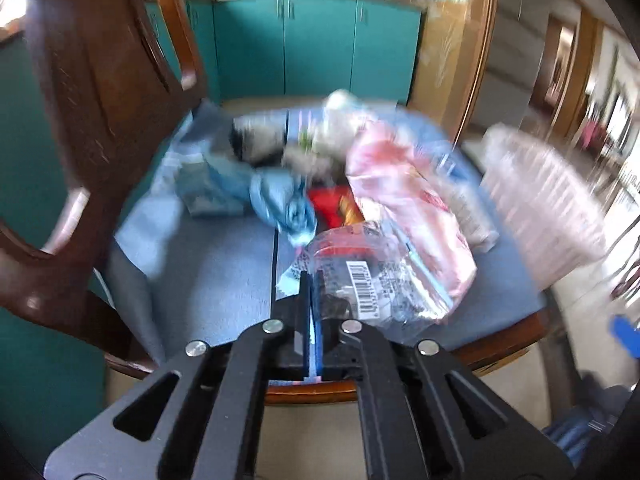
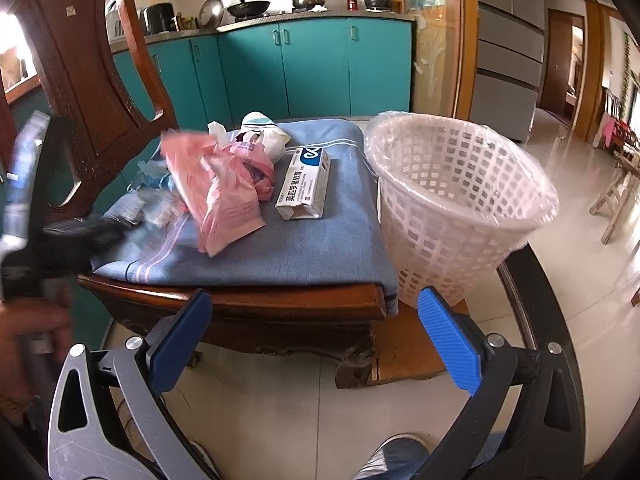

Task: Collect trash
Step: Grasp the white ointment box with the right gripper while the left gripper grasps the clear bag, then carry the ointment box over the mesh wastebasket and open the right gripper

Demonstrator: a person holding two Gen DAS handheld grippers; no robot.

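left gripper (image 1: 311, 280) clenched on clear barcode wrapper (image 1: 372, 280), near edge of blue cloth (image 2: 280, 248) on chair seat. right gripper (image 2: 316, 320) released, nothing between pads. white basket (image 2: 460, 200) right of seat.

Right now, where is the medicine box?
In the right wrist view the medicine box lies on the blue cloth on the chair seat, between the pink bag and the white basket.

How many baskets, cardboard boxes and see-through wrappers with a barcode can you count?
Basket: 1
Cardboard box: 1
Barcode wrapper: 1
Total: 3
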